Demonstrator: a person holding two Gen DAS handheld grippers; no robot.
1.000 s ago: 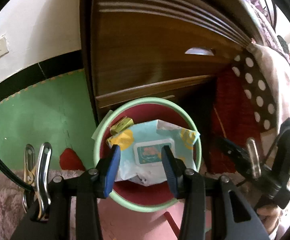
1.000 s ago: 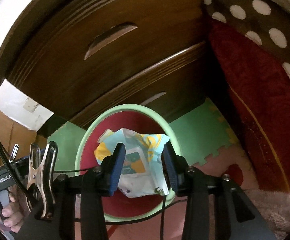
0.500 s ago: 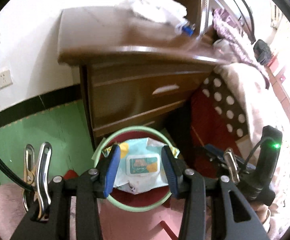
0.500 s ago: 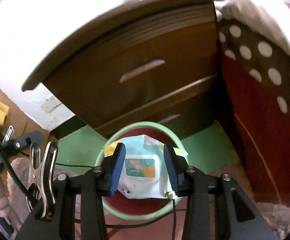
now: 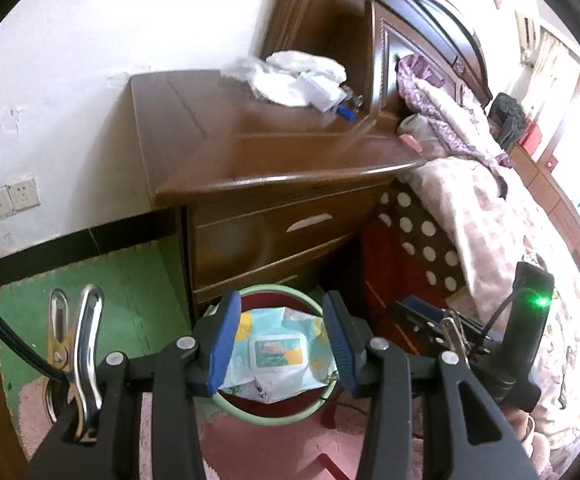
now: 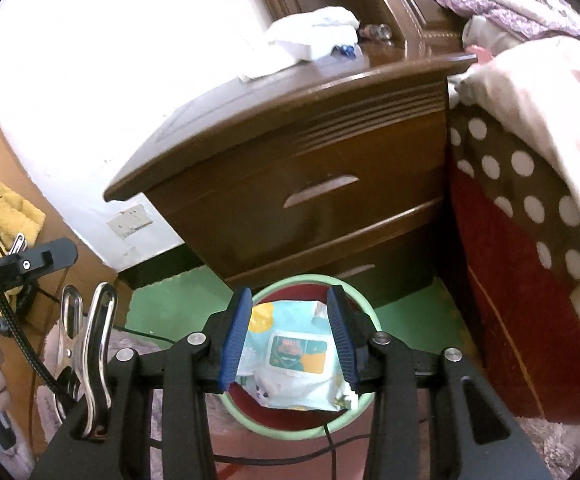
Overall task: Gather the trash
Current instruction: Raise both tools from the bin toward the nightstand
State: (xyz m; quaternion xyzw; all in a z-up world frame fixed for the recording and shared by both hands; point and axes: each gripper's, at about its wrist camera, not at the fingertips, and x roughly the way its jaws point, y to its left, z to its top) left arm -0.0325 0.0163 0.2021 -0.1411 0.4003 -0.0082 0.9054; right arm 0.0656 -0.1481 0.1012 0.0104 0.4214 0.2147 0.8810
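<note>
A round bin with a green rim (image 5: 250, 414) (image 6: 353, 300) and red inside stands on the floor before a wooden nightstand (image 5: 250, 152) (image 6: 329, 152). A light blue wet-wipe pack (image 5: 276, 358) (image 6: 290, 364) lies inside it. My left gripper (image 5: 280, 344) is open and empty, well above the bin. My right gripper (image 6: 291, 336) is open and empty above it too. White crumpled tissue and wrappers (image 5: 293, 80) (image 6: 309, 40) lie on the nightstand top near a small blue item (image 5: 345, 112).
A bed with a pink blanket (image 5: 481, 208) and a dotted brown sheet (image 6: 521, 168) stands right of the nightstand. Green foam mats (image 5: 102, 292) cover the floor on the left. A wall socket (image 5: 12, 200) is low on the white wall. A cable (image 6: 290, 458) crosses the floor.
Both grippers have risen and pulled back from the bin. The nightstand top with its white trash has come into view. The wipe pack stays in the bin.
</note>
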